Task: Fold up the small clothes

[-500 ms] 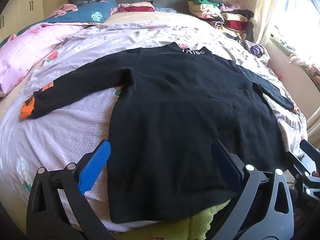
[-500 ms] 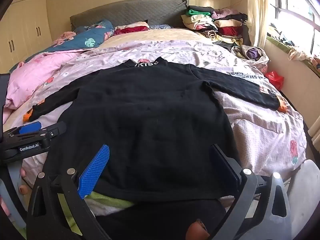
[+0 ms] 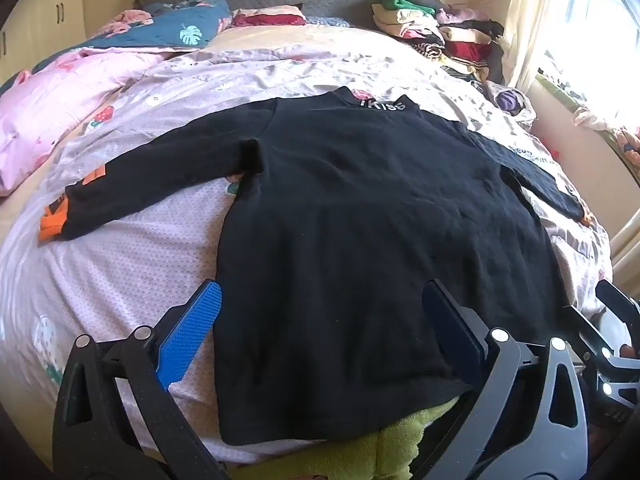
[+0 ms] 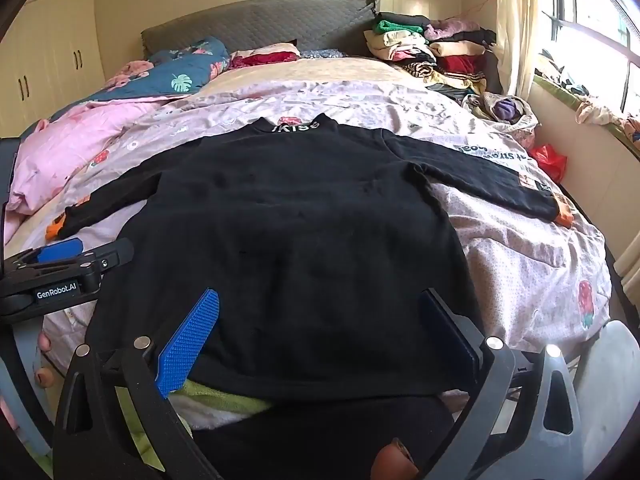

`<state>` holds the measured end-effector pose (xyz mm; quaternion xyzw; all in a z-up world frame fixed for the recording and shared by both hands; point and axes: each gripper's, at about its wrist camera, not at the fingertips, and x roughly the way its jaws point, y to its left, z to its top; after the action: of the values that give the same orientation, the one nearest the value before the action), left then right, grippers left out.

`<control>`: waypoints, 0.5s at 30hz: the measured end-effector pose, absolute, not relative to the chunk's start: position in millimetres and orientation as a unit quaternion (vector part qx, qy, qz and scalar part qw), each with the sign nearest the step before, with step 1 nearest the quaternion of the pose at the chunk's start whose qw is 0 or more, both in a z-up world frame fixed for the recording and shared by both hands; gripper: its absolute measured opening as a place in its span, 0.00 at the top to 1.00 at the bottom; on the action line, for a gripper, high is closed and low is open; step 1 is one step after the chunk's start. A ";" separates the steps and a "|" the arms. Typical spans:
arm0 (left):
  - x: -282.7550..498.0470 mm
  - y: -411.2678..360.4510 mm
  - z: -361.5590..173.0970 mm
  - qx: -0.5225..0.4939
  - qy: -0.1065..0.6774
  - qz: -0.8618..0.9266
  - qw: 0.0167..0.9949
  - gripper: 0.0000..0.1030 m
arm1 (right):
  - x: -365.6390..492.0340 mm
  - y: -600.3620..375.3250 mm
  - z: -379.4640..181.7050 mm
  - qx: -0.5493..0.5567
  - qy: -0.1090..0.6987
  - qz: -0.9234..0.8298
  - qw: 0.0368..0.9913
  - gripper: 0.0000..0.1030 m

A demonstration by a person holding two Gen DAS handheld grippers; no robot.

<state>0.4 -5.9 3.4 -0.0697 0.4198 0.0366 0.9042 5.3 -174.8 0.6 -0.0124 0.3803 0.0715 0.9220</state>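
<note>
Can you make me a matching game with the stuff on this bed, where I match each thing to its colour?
Things:
1. shirt
2. cuff
3. quilt
4. towel

Colours:
A. pink
B. green
C. black
D. orange

Pairs: 1-C, 2-D, 3-A, 4-B
</note>
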 end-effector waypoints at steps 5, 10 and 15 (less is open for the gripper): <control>-0.9 -6.5 3.8 -0.069 0.419 0.036 0.904 0.08 | 5.2 -174.4 1.1 -0.013 0.380 0.072 0.922 0.04; -2.9 -6.3 4.4 -0.070 0.419 0.035 0.905 0.08 | 4.2 -173.6 2.9 -0.013 0.379 0.068 0.923 0.04; -2.8 -5.8 4.0 -0.070 0.419 0.034 0.905 0.08 | 4.8 -174.3 3.7 -0.013 0.378 0.068 0.923 0.04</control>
<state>-2.8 -5.8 4.0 -0.0703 0.4192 0.0344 0.9045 4.8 -174.3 3.7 -0.0133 0.3780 0.0679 0.9232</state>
